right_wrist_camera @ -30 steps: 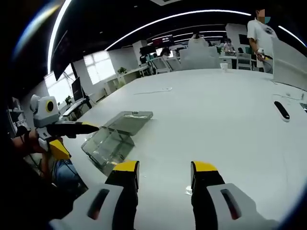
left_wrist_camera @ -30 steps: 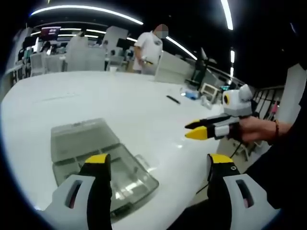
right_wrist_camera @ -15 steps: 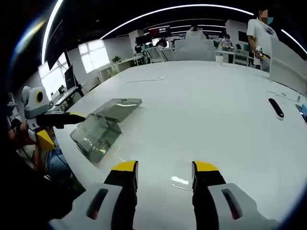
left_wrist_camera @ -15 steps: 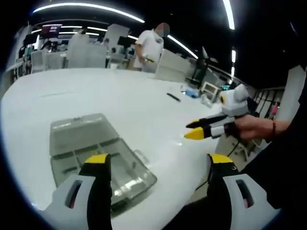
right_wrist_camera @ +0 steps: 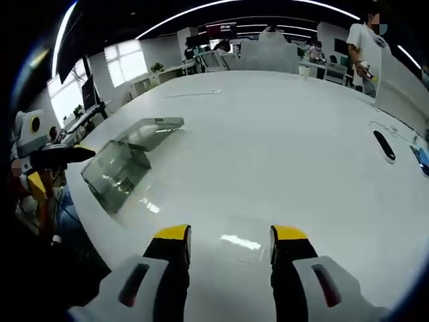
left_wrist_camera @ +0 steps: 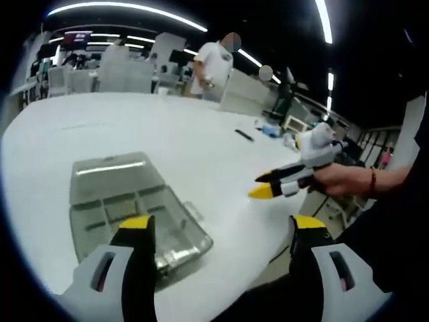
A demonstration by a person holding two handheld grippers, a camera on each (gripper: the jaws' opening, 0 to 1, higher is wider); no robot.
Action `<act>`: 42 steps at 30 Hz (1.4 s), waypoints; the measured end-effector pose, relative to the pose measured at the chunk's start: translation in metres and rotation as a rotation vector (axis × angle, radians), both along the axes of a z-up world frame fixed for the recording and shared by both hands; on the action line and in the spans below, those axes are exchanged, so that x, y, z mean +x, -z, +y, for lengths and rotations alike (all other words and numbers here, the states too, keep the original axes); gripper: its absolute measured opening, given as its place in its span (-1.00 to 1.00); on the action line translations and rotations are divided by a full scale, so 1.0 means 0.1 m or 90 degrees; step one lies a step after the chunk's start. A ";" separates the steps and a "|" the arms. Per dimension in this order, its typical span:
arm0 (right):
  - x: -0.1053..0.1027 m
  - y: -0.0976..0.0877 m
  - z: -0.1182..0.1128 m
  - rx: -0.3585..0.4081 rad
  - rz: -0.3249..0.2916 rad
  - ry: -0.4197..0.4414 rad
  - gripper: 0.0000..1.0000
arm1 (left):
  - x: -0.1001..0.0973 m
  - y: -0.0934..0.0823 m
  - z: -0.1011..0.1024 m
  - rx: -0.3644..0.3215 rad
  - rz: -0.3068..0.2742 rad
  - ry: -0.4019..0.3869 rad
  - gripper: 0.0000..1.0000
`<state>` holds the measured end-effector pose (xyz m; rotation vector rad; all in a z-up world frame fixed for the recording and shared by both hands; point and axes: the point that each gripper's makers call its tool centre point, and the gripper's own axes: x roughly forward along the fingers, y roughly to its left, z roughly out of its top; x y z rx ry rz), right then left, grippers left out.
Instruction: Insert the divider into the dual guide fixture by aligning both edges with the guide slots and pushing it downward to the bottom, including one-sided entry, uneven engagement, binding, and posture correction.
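Note:
A clear plastic box [left_wrist_camera: 127,208] with inner guide walls and its lid laid back sits on the white table [left_wrist_camera: 174,127], just past my left gripper [left_wrist_camera: 221,231], which stands open with nothing between its jaws. From the right gripper view the same box [right_wrist_camera: 117,171] lies at the left near the table edge. A small flat clear divider sheet [right_wrist_camera: 242,236] rests on the table right in front of my right gripper [right_wrist_camera: 231,238], whose jaws are open and apart from it. The right gripper [left_wrist_camera: 265,188] shows held in a hand; the left gripper [right_wrist_camera: 47,157] shows beside the box.
A black pen-like object [right_wrist_camera: 383,144] lies far right on the table, also the black object [left_wrist_camera: 243,135]. A person [left_wrist_camera: 213,67] stands at the table's far end; desks and chairs lie behind. The table's near edge runs just beside the box.
The right gripper has dropped lower over the table, bringing the clear divider sheet into view between its jaws. The left view has tipped slightly toward the box. Both grippers stayed open.

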<state>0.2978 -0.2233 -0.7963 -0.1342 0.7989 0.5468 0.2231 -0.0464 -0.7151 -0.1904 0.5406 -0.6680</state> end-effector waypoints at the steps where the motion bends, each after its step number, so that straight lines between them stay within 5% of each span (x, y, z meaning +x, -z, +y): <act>1: 0.01 0.01 0.00 -0.002 -0.001 0.001 -0.11 | 0.00 0.00 0.01 0.000 0.000 -0.002 0.60; 20: 0.05 0.23 -0.08 -0.093 0.024 -0.008 -0.15 | 0.04 -0.01 0.04 -0.018 -0.002 -0.008 0.59; 42: 0.02 0.23 0.01 -0.111 0.057 -0.019 -0.43 | 0.00 0.02 -0.04 -0.021 0.012 0.001 0.57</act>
